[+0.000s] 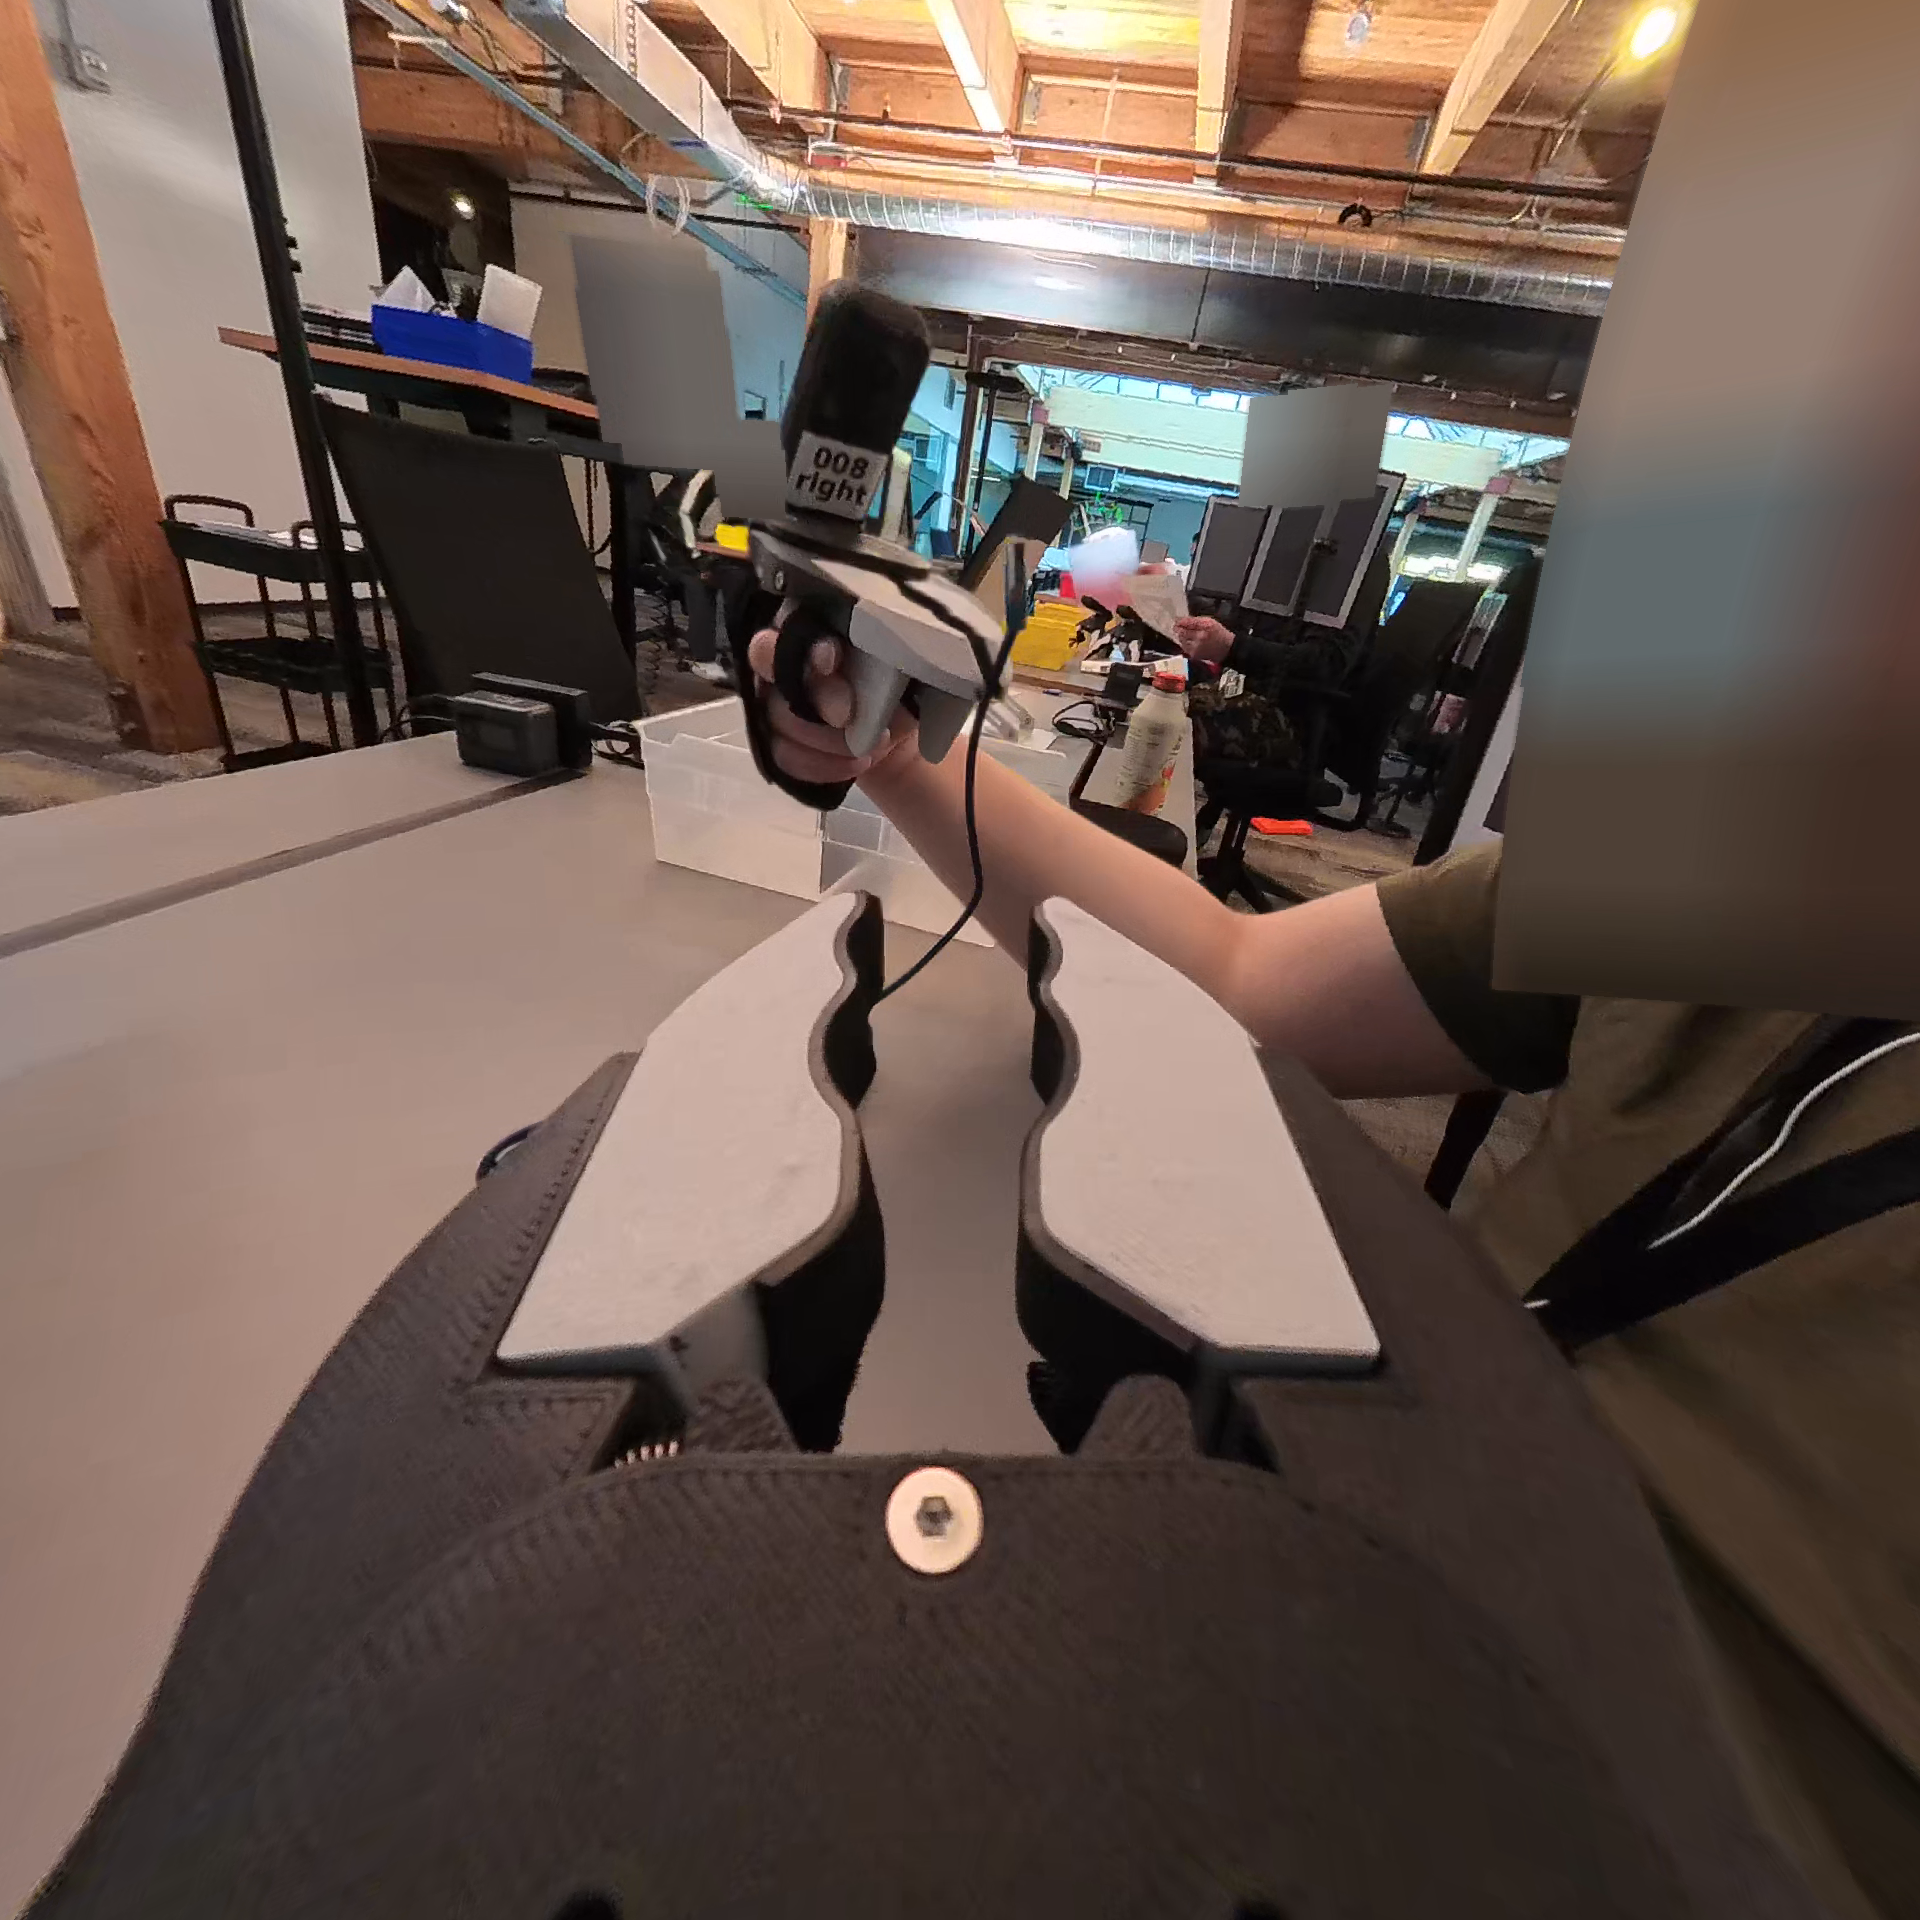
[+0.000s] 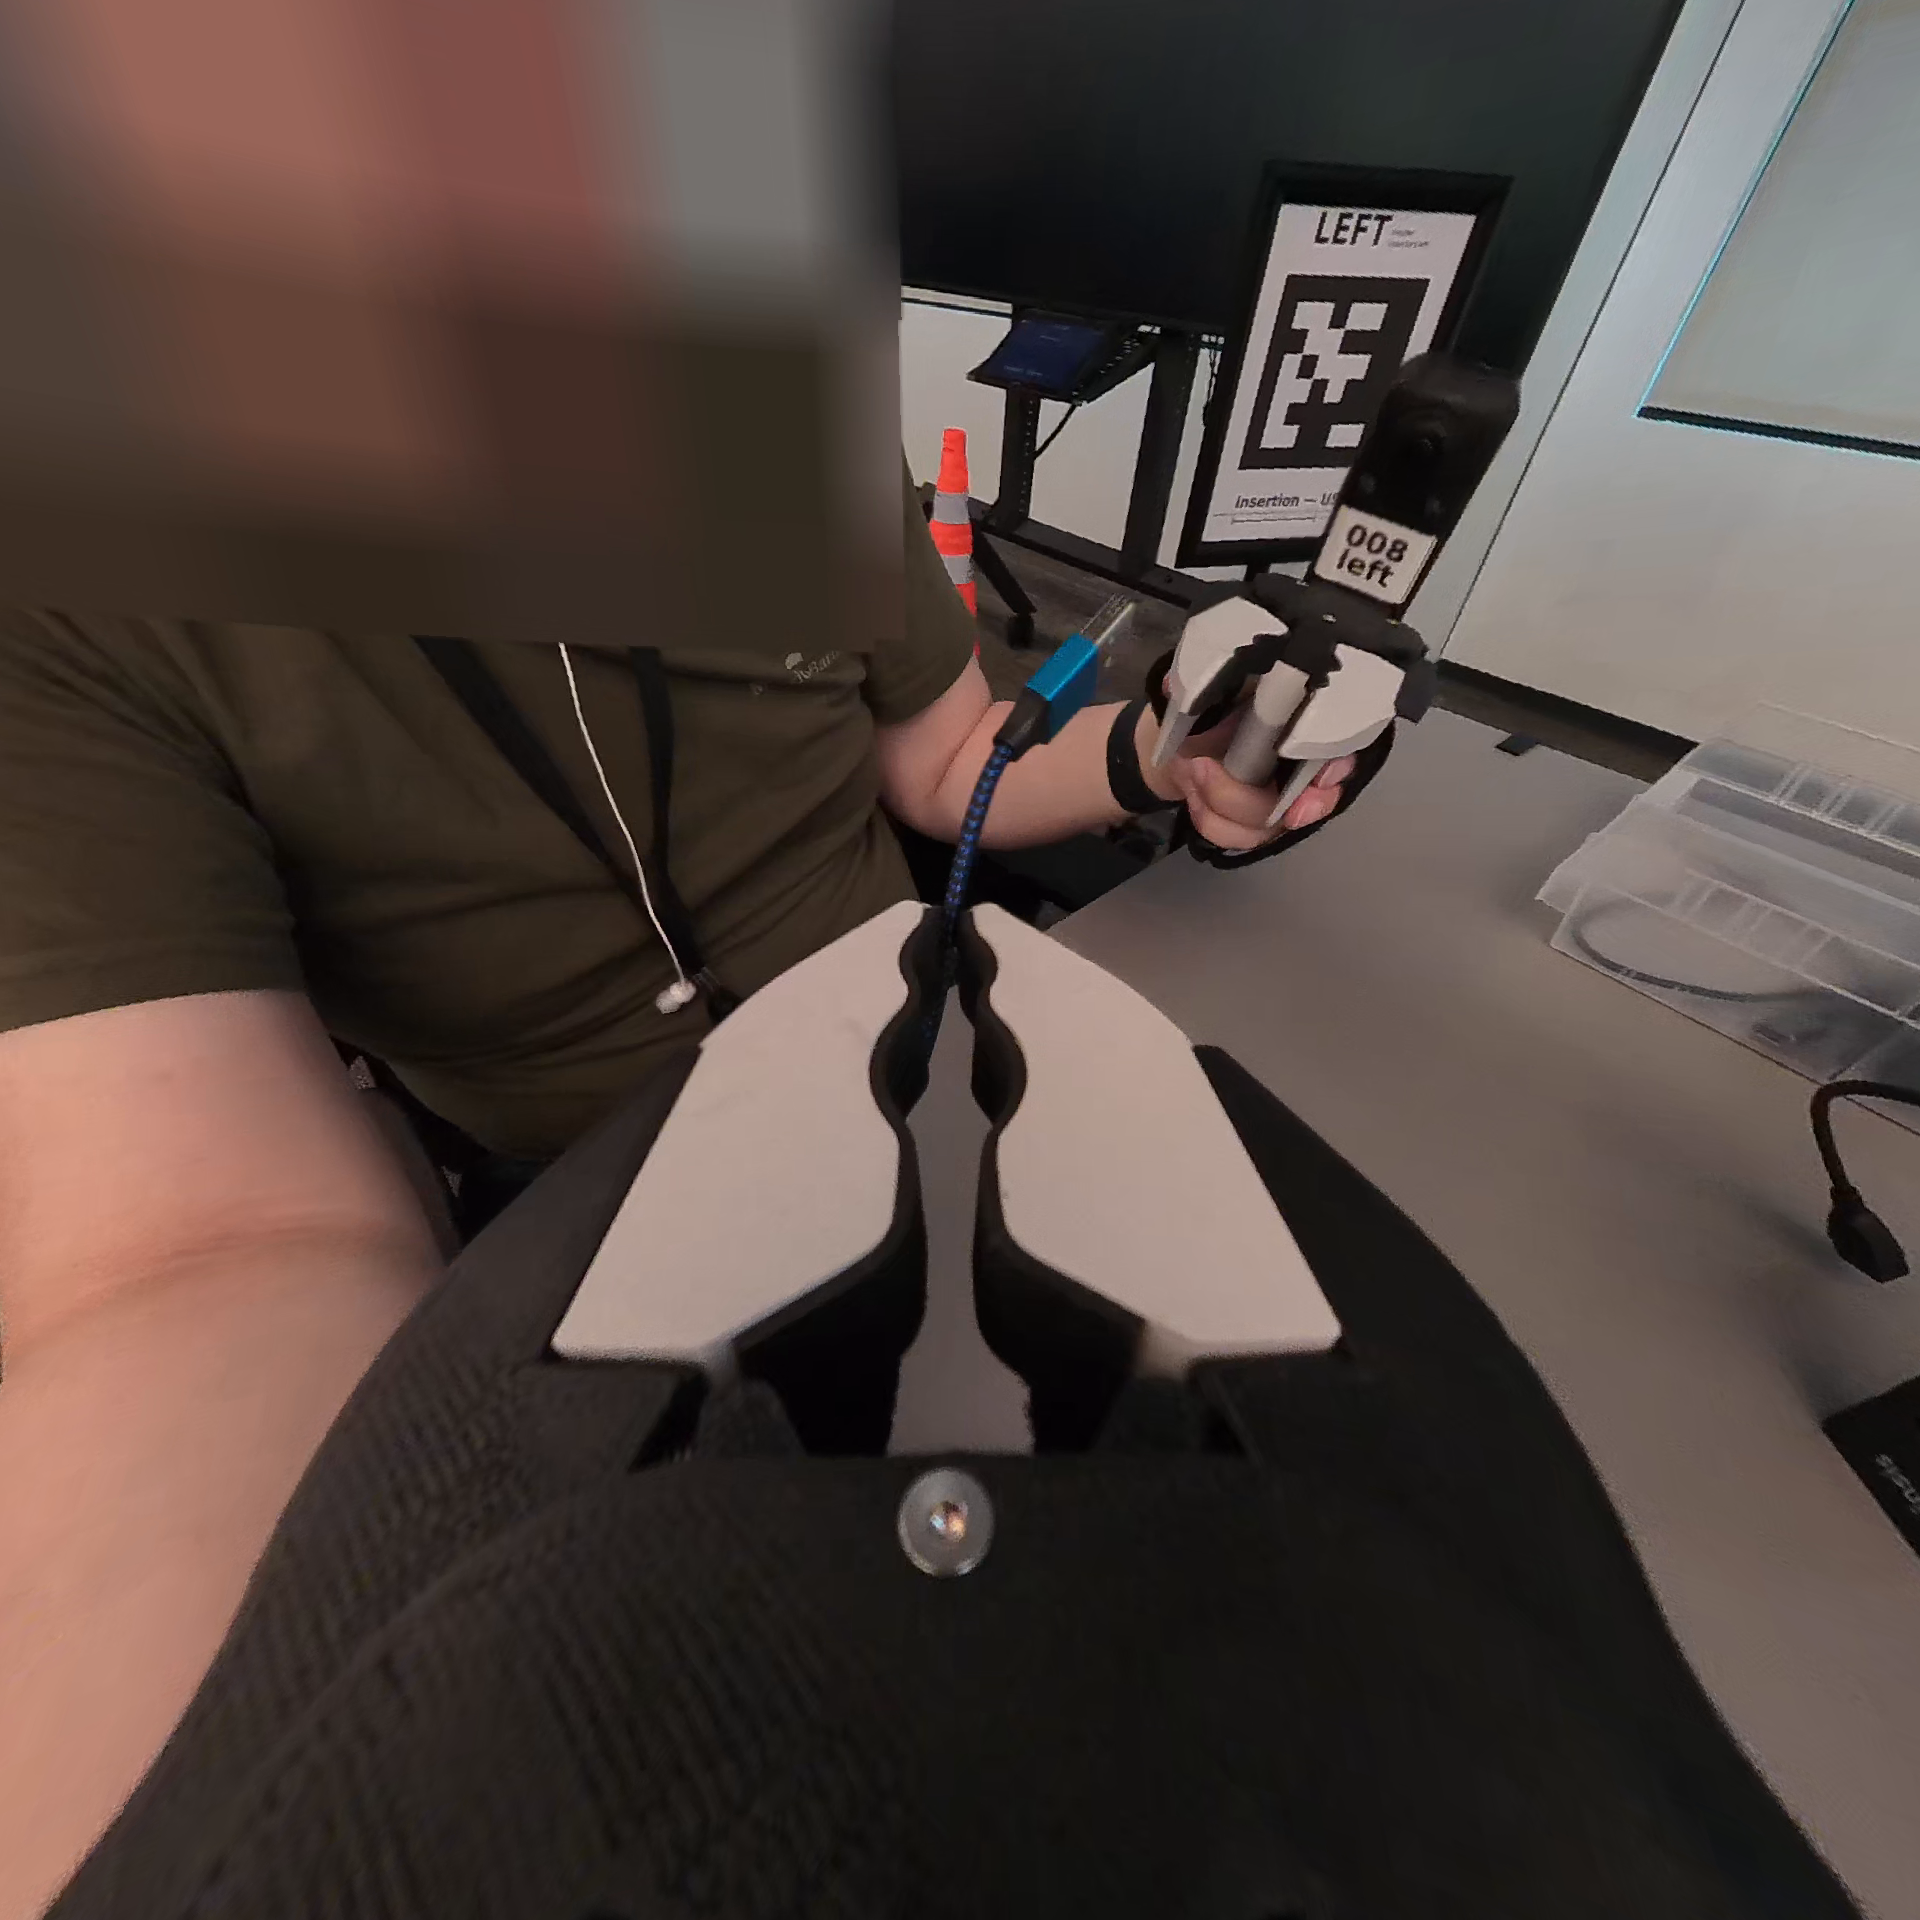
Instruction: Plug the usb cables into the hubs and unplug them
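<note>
So at this point the right gripper [image 2: 948, 935] had its jaws pinching a braided blue-and-black cable [image 2: 971, 831] by the cord, not by the plug. The blue metal plug [image 2: 1065, 686] stuck up past the fingertips on a short bendy stretch of cord, up in the air and well off the table [image 2: 1351, 1039]. The left gripper [image 1: 956, 925] had its jaws spread with nothing between them, also held up off the table.

What I'd worry about: holding the cord instead of the plug shell means the plug can wobble or twist when pushed at a port, so it could go in crooked or just fold over. The braid is probably a bit slick too, so it might slide through the pads under pressure. No hub that I could make out for sure. There was a black cable with a chunky socket end [image 2: 1865, 1247] at the table's right edge, and a clear plastic organizer box [image 2: 1745, 883] with another dark cord in it toward the far right.

Texture-wise: the fingers [image 2: 790, 1143] were smooth white plastic with wavy black inner pads, and the gripper bodies were ridged black printed plastic. The table was plain matte grey.
</note>
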Demonstrator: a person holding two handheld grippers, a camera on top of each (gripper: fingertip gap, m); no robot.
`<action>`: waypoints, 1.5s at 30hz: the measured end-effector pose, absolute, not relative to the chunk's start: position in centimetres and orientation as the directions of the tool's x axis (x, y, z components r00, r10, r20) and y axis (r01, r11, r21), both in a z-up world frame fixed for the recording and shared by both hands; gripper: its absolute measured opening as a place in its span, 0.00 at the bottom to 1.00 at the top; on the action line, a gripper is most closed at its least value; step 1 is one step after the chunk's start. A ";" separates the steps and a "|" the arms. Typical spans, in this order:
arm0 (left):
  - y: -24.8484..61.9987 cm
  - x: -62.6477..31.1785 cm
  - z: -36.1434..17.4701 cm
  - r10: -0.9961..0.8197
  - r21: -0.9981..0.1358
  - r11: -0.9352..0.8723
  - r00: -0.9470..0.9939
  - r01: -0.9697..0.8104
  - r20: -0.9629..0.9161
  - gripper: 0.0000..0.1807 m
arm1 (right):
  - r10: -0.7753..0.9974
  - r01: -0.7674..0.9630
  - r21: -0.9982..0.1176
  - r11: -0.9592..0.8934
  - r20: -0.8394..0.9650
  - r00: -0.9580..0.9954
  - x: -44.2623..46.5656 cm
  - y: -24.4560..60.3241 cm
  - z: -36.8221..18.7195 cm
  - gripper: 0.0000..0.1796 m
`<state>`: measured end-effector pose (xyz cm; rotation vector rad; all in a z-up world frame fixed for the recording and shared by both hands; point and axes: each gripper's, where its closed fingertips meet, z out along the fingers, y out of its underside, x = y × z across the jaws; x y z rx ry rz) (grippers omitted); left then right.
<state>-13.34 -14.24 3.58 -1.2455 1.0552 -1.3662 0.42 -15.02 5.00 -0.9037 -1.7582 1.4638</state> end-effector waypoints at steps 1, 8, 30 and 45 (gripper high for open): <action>-14.2 -13.0 3.8 -0.988 -0.982 -0.155 -0.008 0.109 0.155 0.14 | 0.842 0.087 -0.988 0.125 0.060 -0.536 0.3 -14.9 5.0 0.01; -11.9 -9.2 4.7 -0.966 -0.958 -0.241 0.051 0.156 0.252 0.24 | 0.841 0.145 -0.985 0.091 -0.002 -0.541 -1.7 -14.1 3.6 0.01; -13.2 -8.7 3.4 -0.921 -0.922 -0.381 -0.121 0.074 0.370 0.03 | 0.855 0.283 -0.959 0.035 -0.117 -0.505 -5.2 -13.4 1.1 0.05; -10.2 -13.0 10.0 -0.835 -0.813 -0.547 -0.199 0.201 0.513 0.02 | 0.598 0.000 -0.665 0.747 0.671 0.438 -13.2 -5.5 7.9 0.32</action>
